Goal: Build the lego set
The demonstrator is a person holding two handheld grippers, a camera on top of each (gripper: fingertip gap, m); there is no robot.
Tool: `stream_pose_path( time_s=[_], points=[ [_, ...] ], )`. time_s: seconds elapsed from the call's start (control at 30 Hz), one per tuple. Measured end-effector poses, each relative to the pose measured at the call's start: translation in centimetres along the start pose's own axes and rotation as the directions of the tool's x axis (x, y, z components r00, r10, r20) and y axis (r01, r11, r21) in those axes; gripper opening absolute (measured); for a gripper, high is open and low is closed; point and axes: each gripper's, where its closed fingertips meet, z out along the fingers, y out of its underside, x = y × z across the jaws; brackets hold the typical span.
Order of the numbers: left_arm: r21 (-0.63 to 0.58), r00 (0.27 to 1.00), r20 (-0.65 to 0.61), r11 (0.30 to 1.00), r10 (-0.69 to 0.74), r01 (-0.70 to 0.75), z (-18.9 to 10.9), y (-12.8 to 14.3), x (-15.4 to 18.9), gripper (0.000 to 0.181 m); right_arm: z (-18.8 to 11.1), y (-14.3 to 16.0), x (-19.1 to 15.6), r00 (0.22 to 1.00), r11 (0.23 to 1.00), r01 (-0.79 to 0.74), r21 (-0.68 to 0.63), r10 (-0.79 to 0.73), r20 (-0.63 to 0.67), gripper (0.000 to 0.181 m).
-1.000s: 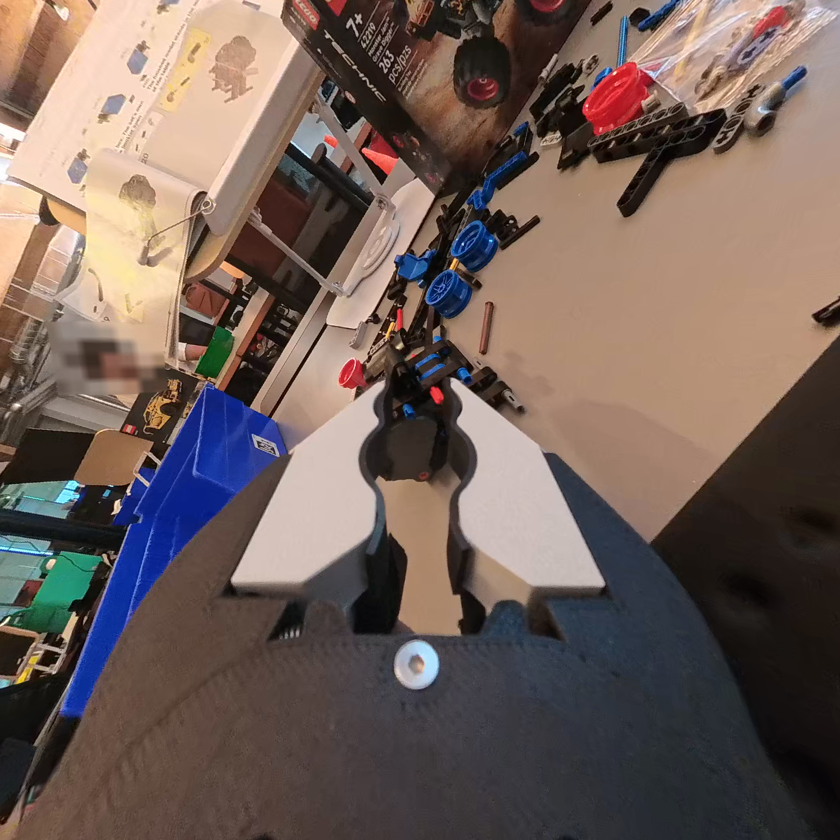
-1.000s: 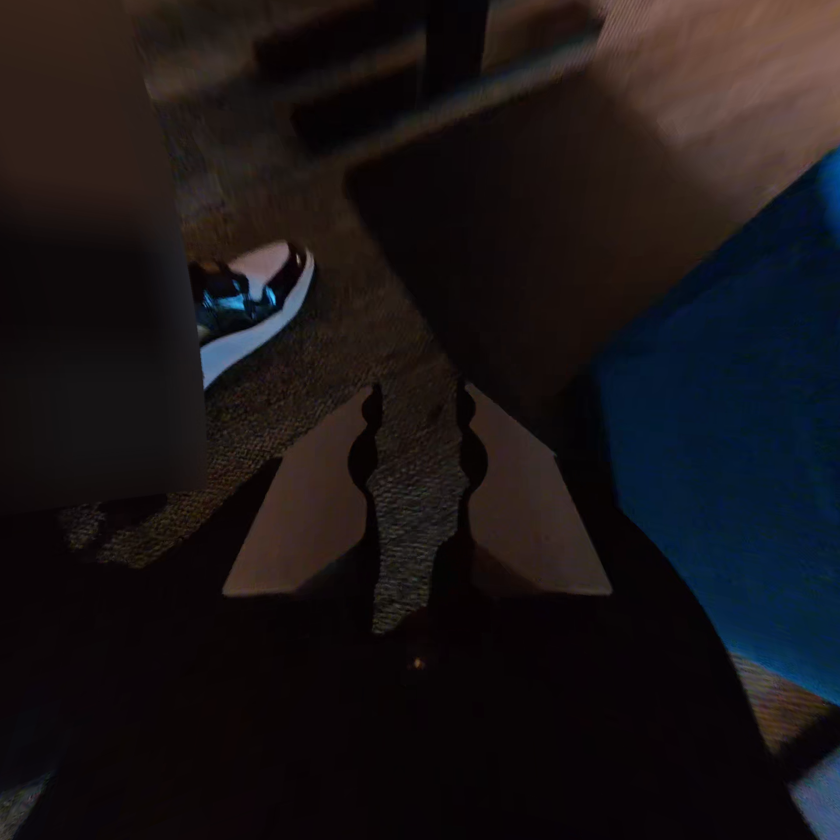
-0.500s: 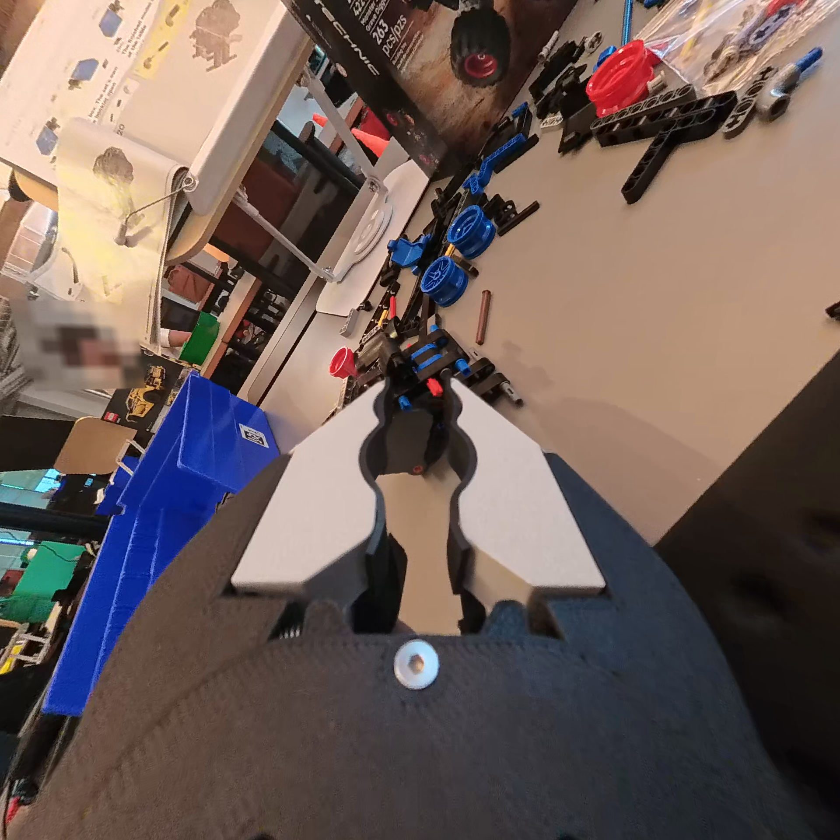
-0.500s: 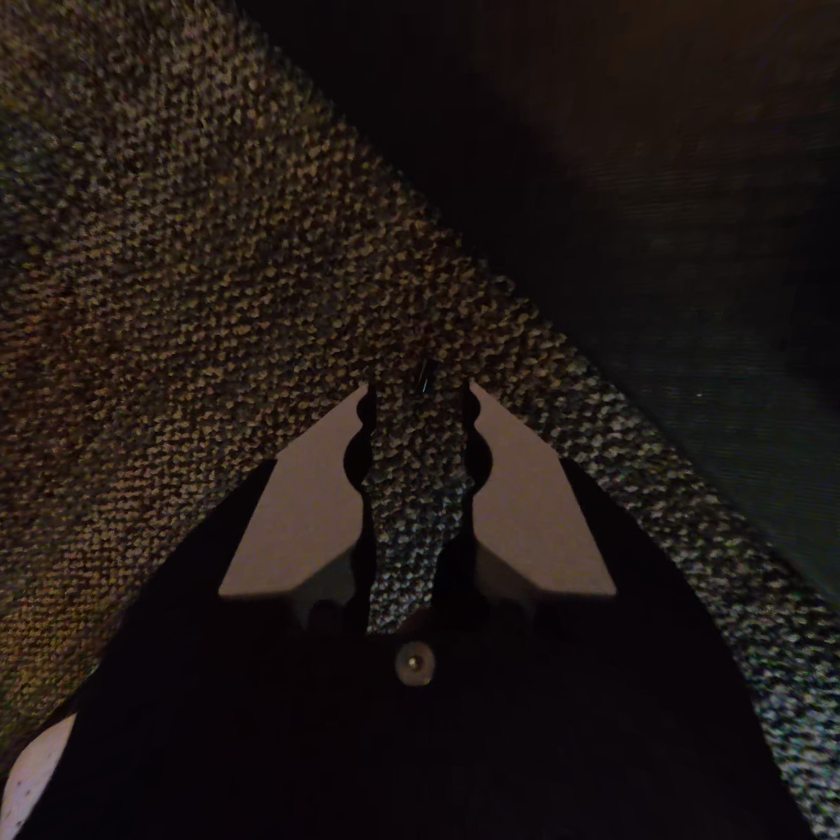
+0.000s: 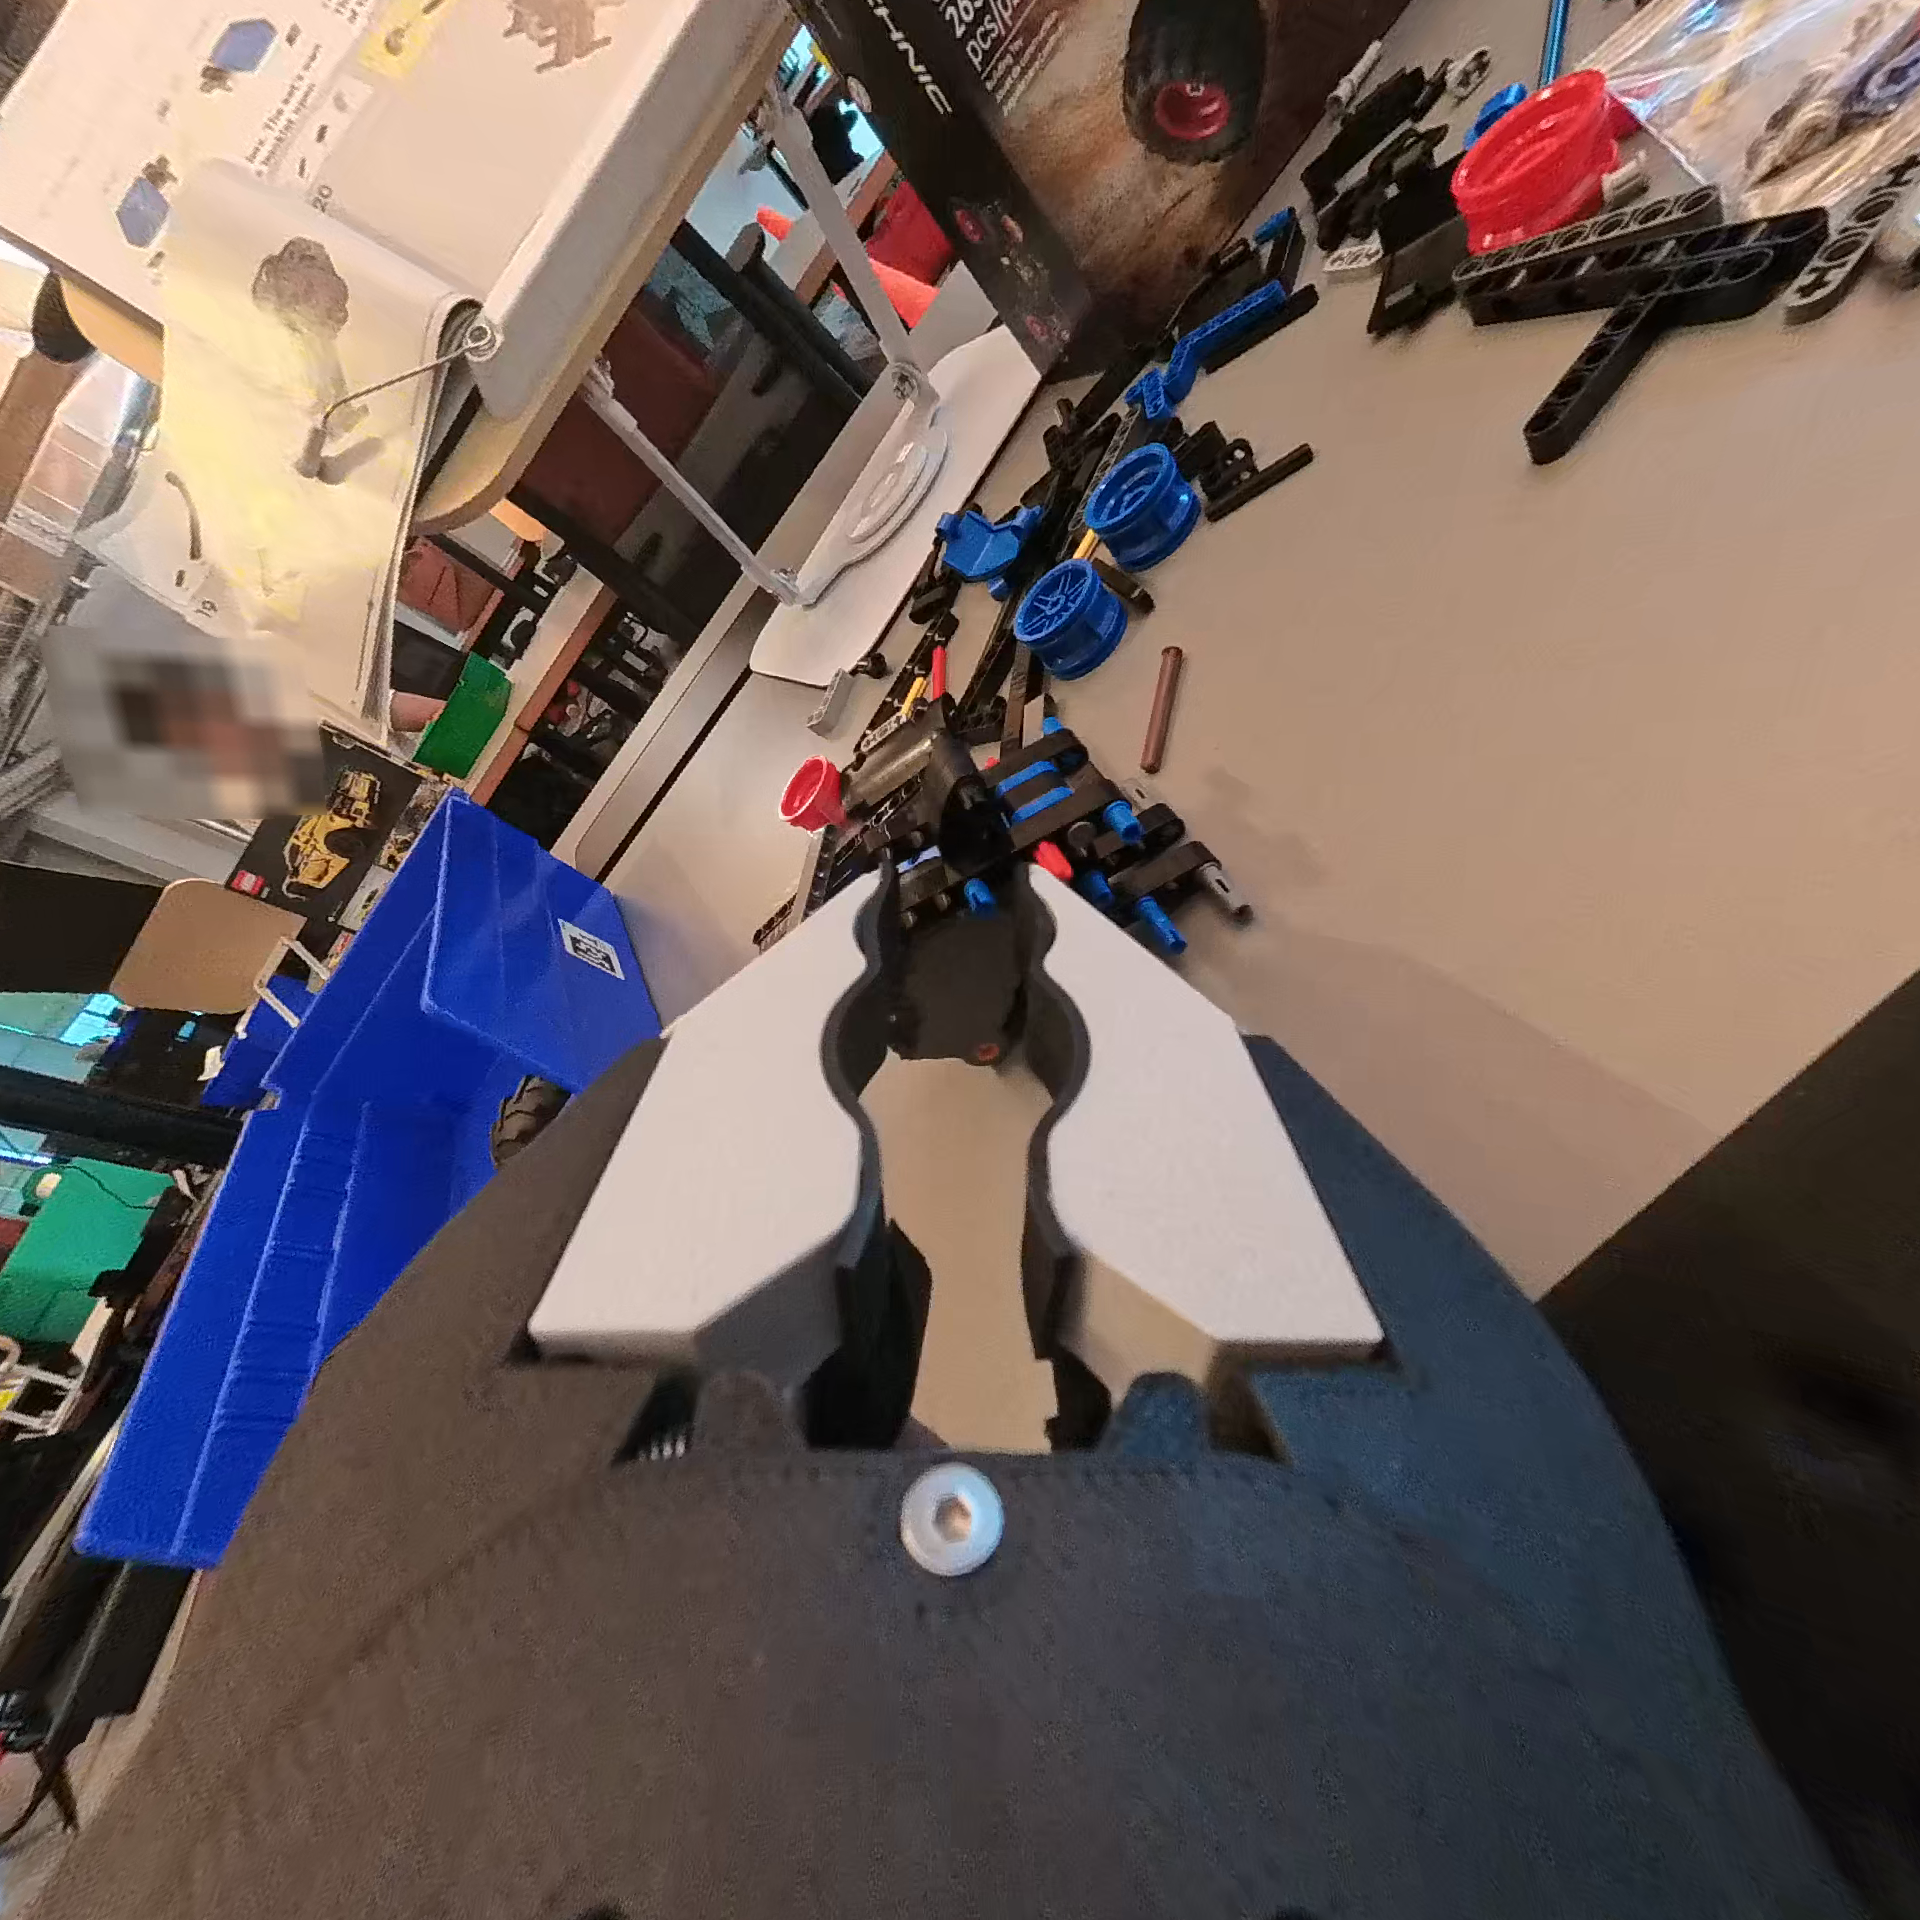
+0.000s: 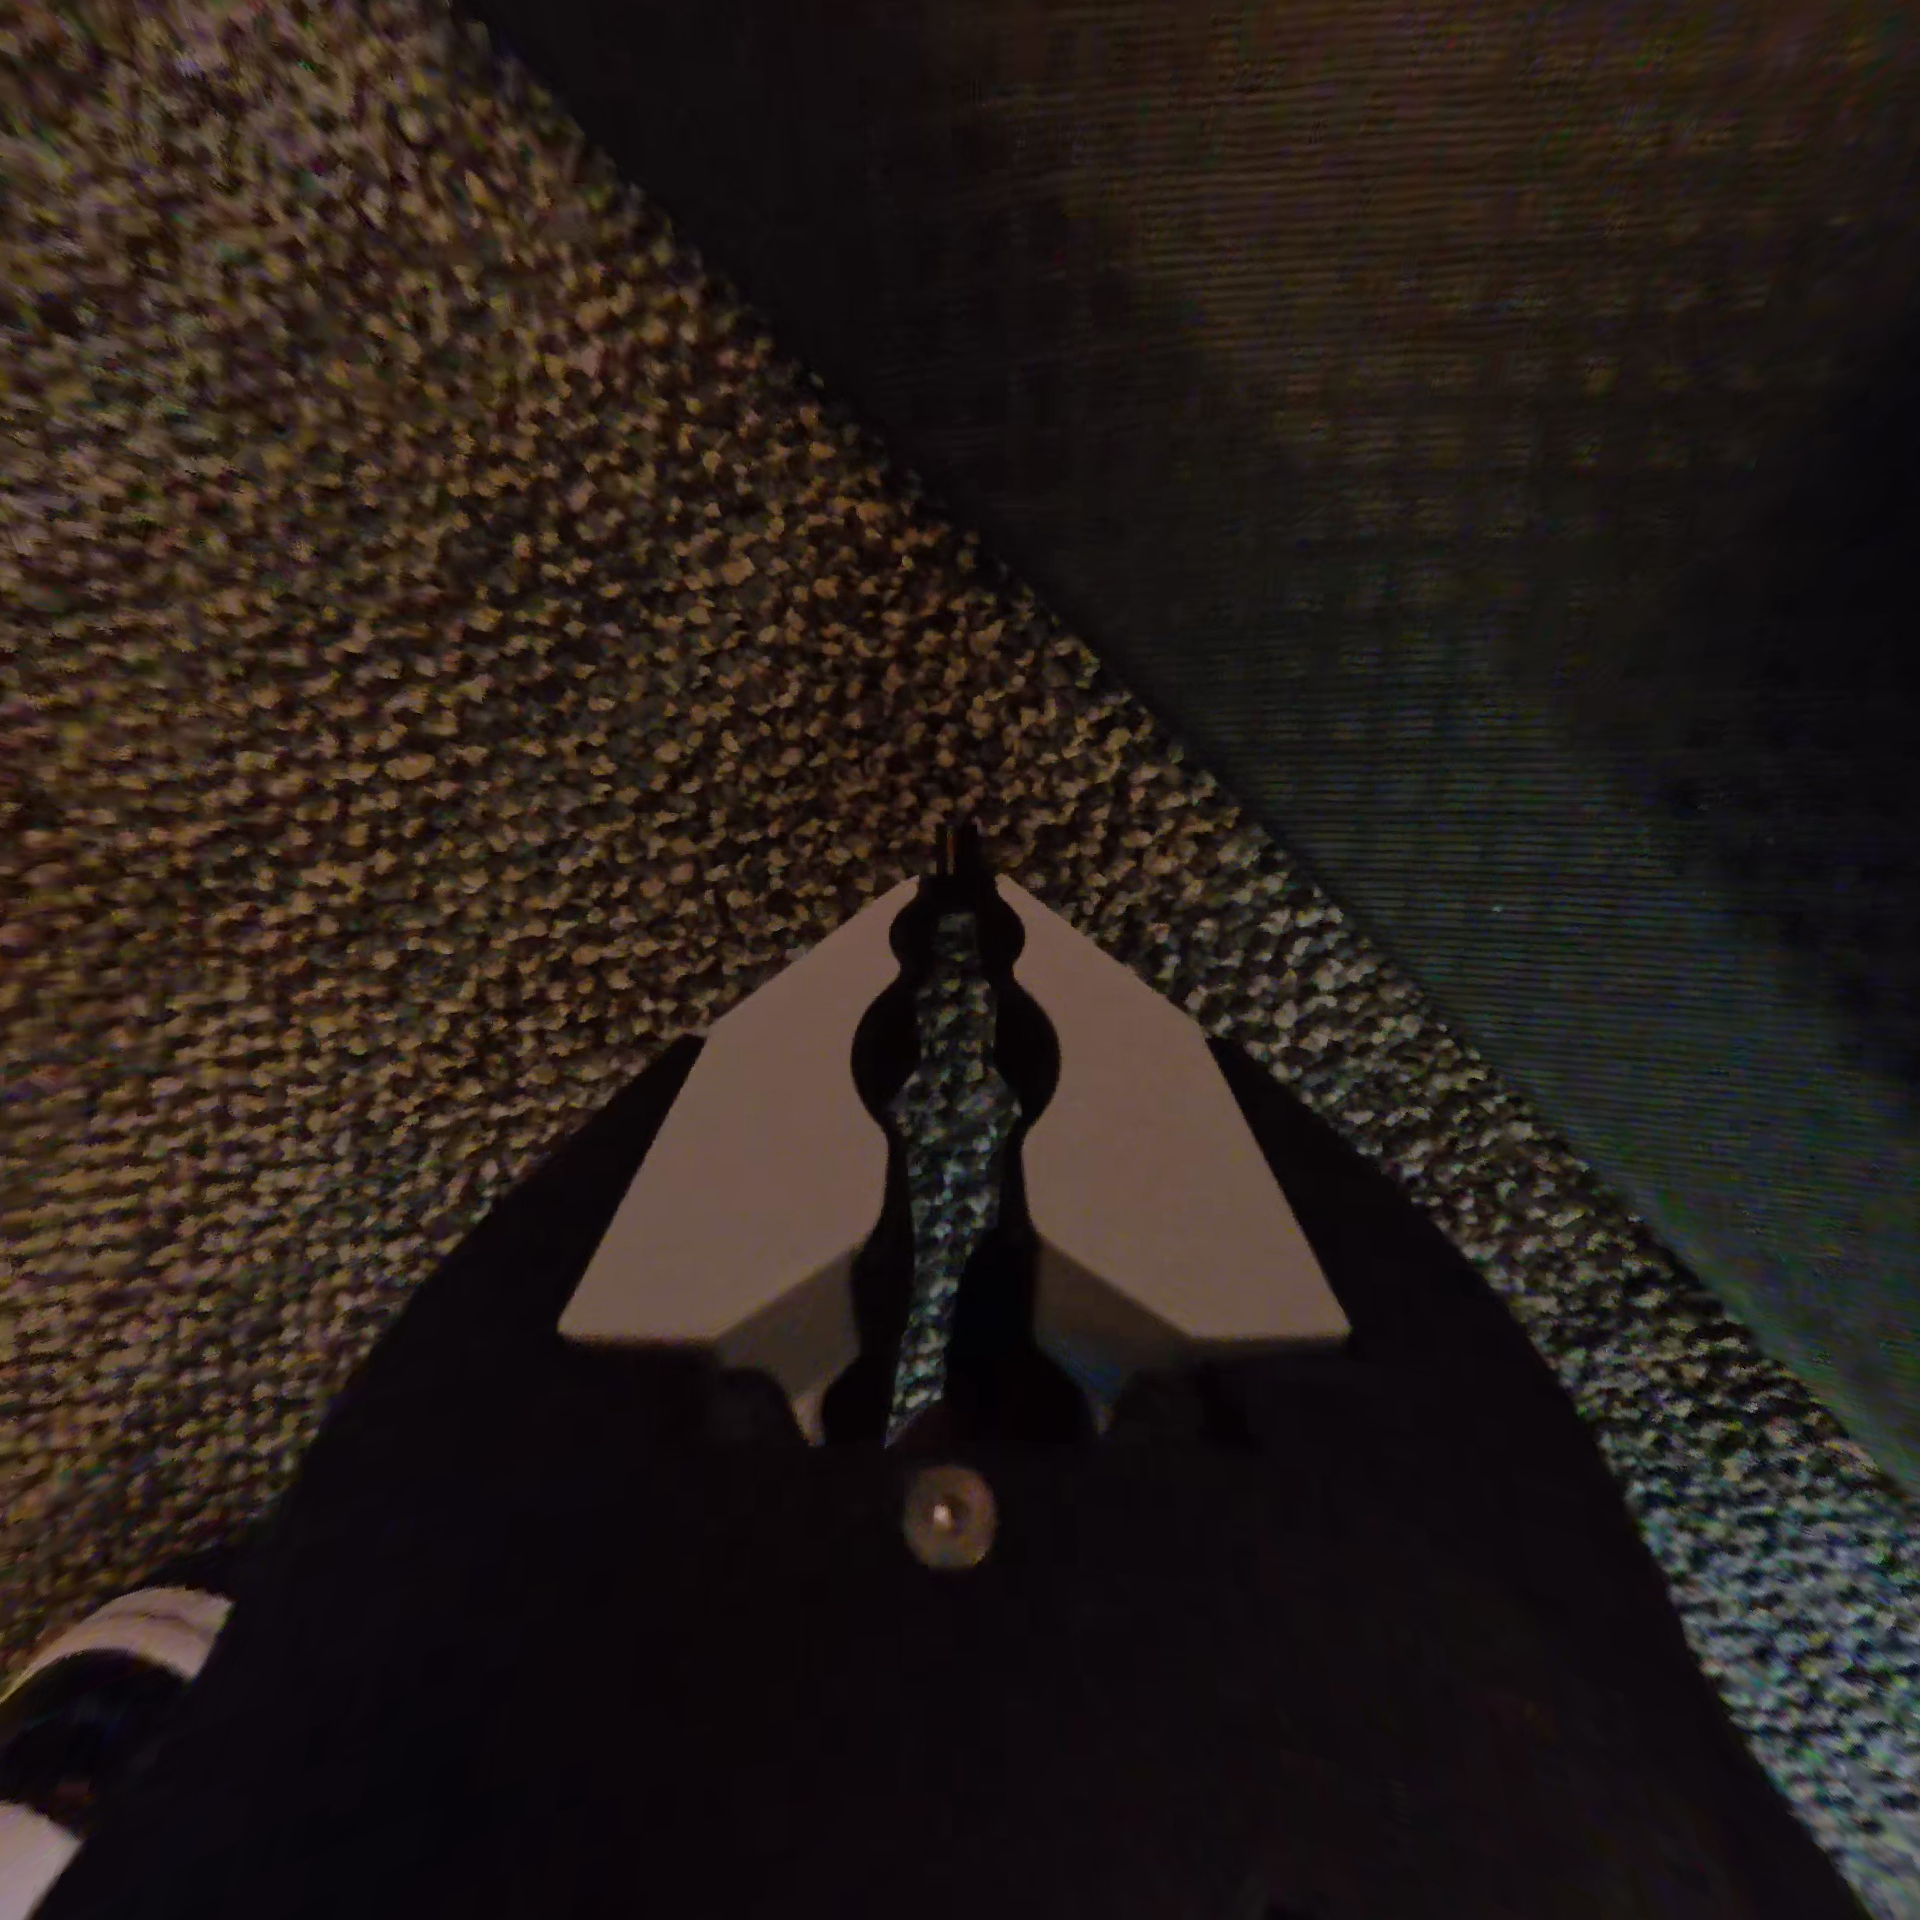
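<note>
The right hand-held gripper (image 6: 957, 883) has gone from wide open half a second ago to nearly closed, its tips pinching a small dark pin-like piece (image 6: 954, 844) that lay on the speckled carpet (image 6: 436, 727) just beyond the fingers at 12 o'clock. The piece is too small and dim to name more exactly. At 2 o'clock a dark fabric surface (image 6: 1455, 416) fills the corner, and a shoe (image 6: 114, 1652) shows at 8 o'clock. This looks like the recovery of a dropped part, with the pinch made but the lift not yet done.

The left hand-held gripper (image 5: 957, 925) stays clamped on the black and blue Technic assembly (image 5: 961, 977), held over the table (image 5: 1507, 779). Beyond it at 1 o'clock lie two blue wheel hubs (image 5: 1070, 618), a brown axle (image 5: 1162, 710), black beams (image 5: 1621, 275) and a red wheel hub (image 5: 1538, 140); the instruction booklet (image 5: 343, 135) stands at 10 o'clock. Once the piece comes up from the floor, it probably joins that assembly.
</note>
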Motion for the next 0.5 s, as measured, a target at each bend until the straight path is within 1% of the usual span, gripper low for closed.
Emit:
stream_pose_path(
  time_s=[0.03,0.07,0.13,0.17,0.23,0.37,0.5],
  points=[
    [0.002,1.0,0.0,1.0,-0.002,0.002,0.0,0.0,0.0,0.02,-0.5,-0.3,-0.2,1.0,1.0,-0.012,0.025,0.011,0.023,0.007],
    [0.002,1.0,0.0,1.0,-0.007,0.007,0.0,0.0,-0.1,0.02,-1.3,-0.8,-0.6,0.997,0.997,-0.038,0.065,0.034,0.064,0.006],
    [0.002,1.0,-0.004,1.0,-0.011,0.011,0.0,0.0,0.0,0.02,-4.0,-2.4,-1.7,0.988,0.984,-0.081,0.162,0.057,0.144,0.006],
    [0.003,1.0,-0.006,1.0,-0.01,0.01,0.0,0.0,0.0,0.02,-5.9,-3.3,-2.2,0.985,0.975,-0.077,0.209,0.041,0.17,0.007],
    [0.01,1.0,-0.003,1.0,-0.016,0.016,0.0,-0.1,0.0,0.02,-10.3,-4.9,-3.5,0.982,0.954,-0.01,0.3,-0.048,0.185,0.006],
    [0.022,1.0,0.003,0.999,-0.025,0.025,-0.2,-0.3,-0.2,0.019,-20.9,-7.0,-6.2,0.958,0.881,0.152,0.448,-0.243,0.151,0.006],
    [0.021,1.0,0.011,1.0,-0.017,0.016,-0.2,-0.3,-0.3,0.02,-33.4,-9.2,-10.0,0.924,0.791,0.196,0.58,-0.347,0.16,0.007]
  ],
)
